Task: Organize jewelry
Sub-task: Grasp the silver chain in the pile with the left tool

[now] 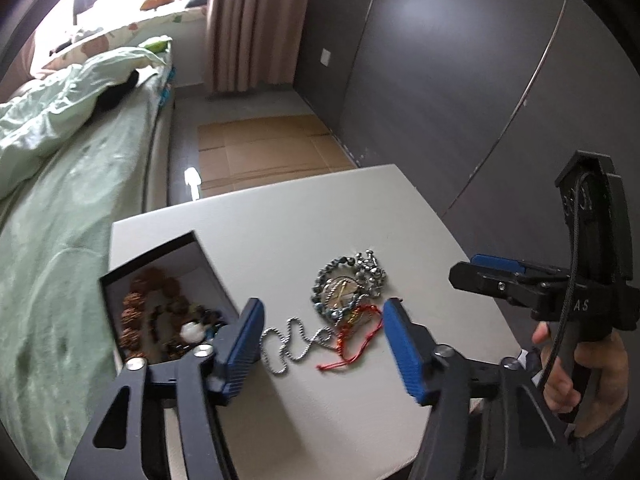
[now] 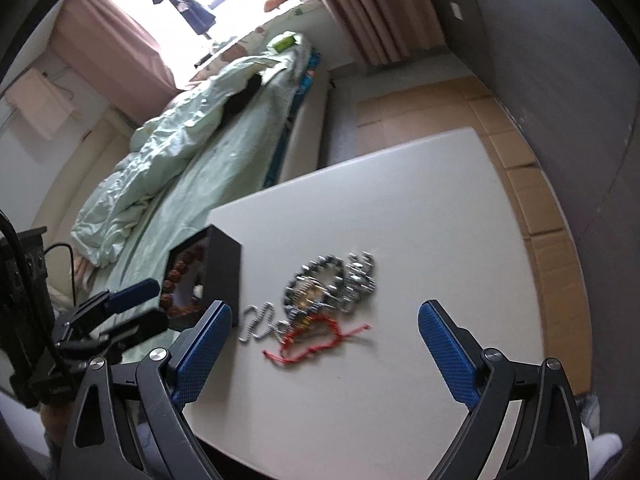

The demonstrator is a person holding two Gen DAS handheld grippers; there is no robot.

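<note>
A pile of jewelry lies on the white table (image 1: 280, 232): a grey bead bracelet (image 1: 340, 284), a silver bead cluster (image 1: 372, 270), a silver chain (image 1: 292, 344) and a red cord bracelet (image 1: 356, 340). The pile also shows in the right wrist view (image 2: 320, 300). A black box (image 1: 160, 308) at the table's left holds brown bead bracelets and a white piece. My left gripper (image 1: 324, 344) is open and empty, just above the chain and red cord. My right gripper (image 2: 324, 344) is open and empty, near the pile; it shows at the right in the left wrist view (image 1: 492, 270).
A bed (image 1: 60, 240) with a green quilt runs along the table's left. Flattened cardboard (image 1: 264, 152) lies on the floor beyond the table. A dark wardrobe wall (image 1: 460, 80) stands to the right. The black box also shows in the right wrist view (image 2: 216, 268).
</note>
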